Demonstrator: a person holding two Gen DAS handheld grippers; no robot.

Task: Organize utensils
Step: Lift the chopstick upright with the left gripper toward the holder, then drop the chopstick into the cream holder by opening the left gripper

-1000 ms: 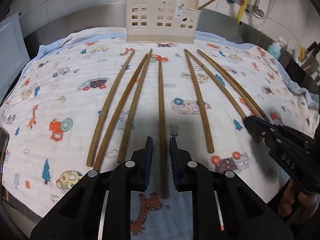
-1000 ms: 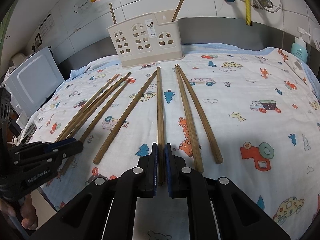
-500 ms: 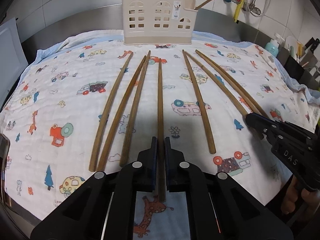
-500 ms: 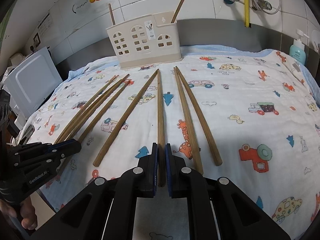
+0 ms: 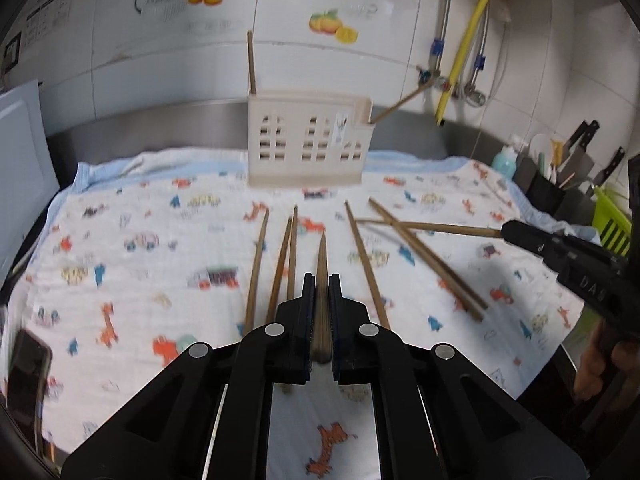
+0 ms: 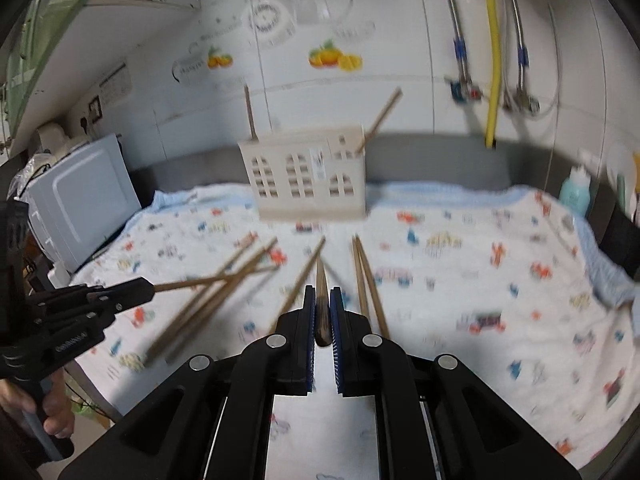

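My left gripper (image 5: 320, 280) is shut on a brown wooden chopstick (image 5: 321, 276) and holds it above the printed cloth (image 5: 140, 264), pointing at the beige utensil holder (image 5: 306, 148). My right gripper (image 6: 321, 294) is shut on another chopstick (image 6: 321, 284), also lifted. It shows at the right of the left wrist view (image 5: 508, 232) with its chopstick (image 5: 432, 227) crossing over two lying ones. Several more chopsticks (image 5: 256, 264) lie on the cloth. The holder (image 6: 308, 178) has two chopsticks standing in it.
A white appliance (image 6: 84, 196) stands at the left. A knife block and green rack (image 5: 576, 184) and a soap bottle (image 6: 574, 192) stand at the right. A phone (image 5: 28, 384) lies at the cloth's left front edge. Pipes run down the tiled wall.
Both grippers have lifted off the cloth, each with a chopstick in its jaws, and tilted up toward the holder. One second ago the left gripper was open; it has closed since.
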